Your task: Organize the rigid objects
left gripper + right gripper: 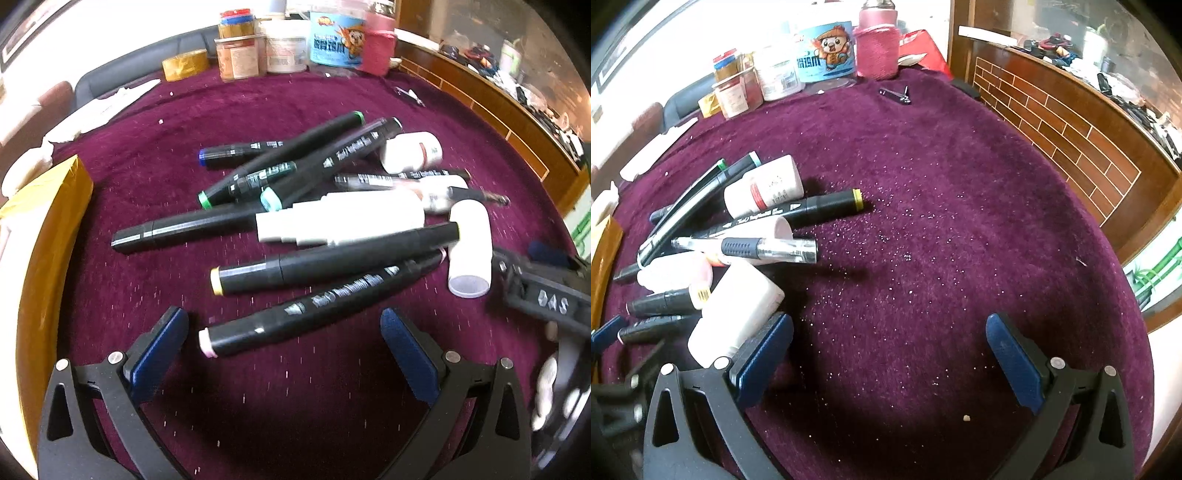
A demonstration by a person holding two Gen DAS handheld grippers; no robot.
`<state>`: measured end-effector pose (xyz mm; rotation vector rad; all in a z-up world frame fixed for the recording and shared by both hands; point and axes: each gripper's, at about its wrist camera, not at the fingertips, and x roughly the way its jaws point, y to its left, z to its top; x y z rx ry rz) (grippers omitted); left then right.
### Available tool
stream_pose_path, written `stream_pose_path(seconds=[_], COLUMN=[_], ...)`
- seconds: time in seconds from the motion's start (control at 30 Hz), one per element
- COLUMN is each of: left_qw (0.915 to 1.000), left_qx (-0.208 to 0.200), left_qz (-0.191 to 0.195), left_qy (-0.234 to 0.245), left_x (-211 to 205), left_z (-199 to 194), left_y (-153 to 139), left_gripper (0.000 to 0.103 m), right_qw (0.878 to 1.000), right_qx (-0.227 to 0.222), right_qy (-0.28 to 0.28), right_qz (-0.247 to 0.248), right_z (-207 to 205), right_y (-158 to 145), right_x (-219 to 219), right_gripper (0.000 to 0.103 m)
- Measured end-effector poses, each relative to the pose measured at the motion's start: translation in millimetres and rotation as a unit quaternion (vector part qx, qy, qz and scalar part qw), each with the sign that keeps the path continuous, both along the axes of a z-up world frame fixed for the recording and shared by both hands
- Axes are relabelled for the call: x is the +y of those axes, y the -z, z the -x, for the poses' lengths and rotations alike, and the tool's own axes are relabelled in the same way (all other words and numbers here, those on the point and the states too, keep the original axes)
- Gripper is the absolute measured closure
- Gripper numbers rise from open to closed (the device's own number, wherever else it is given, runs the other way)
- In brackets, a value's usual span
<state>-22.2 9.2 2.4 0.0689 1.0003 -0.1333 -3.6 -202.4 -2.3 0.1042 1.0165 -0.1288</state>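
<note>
Markers [325, 258] look light, stiff, slick; we'd pinch one mid-barrel. Left gripper [284, 350] and right gripper [890, 350] gape wide, empty.

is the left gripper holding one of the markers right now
No, the left gripper is open with its blue-padded fingers spread wide, and the pink-tipped marker lies on the cloth beyond them, ungripped.

Blown-out backlight at top; fisheye-bent edges; slight blur.

Purple cloth table [942, 229]: marker pile [314, 206], jars [266, 48] at back.
</note>
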Motion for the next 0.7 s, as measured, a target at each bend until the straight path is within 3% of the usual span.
stream_pose_path(seconds=[0.3, 0.47, 0.53, 0.6, 0.7], left_qw=[0.9999, 0.9998, 0.9992, 0.9975, 0.9940], left_qx=[-0.002, -0.005, -0.018, -0.060, -0.105], left_qz=[-0.007, 0.019, 0.034, 0.035, 0.028], left_qy=[-0.011, 0.001, 0.006, 0.012, 0.016], left_x=[-4.6, 4.0, 13.3, 24.5, 35.0], left_z=[1.6, 8.0, 14.9, 26.3, 33.2], left_y=[0.2, -4.1, -13.6, -31.7, -52.5], left_gripper=[0.000, 0.002, 0.005, 0.005, 0.004], right_qw=[1.000, 1.000, 0.999, 0.997, 0.990], right_qx=[0.000, 0.013, -0.016, -0.062, -0.134], right_qy=[0.007, 0.009, 0.017, 0.029, 0.038], right_qz=[0.007, 0.015, 0.028, 0.040, 0.008], right_z=[3.5, 10.6, 24.0, 37.8, 45.3], right_y=[1.3, -3.8, -16.7, -31.6, -48.1], right_x=[4.1, -0.4, -3.9, -7.3, -15.3], right_gripper=[0.001, 0.001, 0.001, 0.001, 0.001])
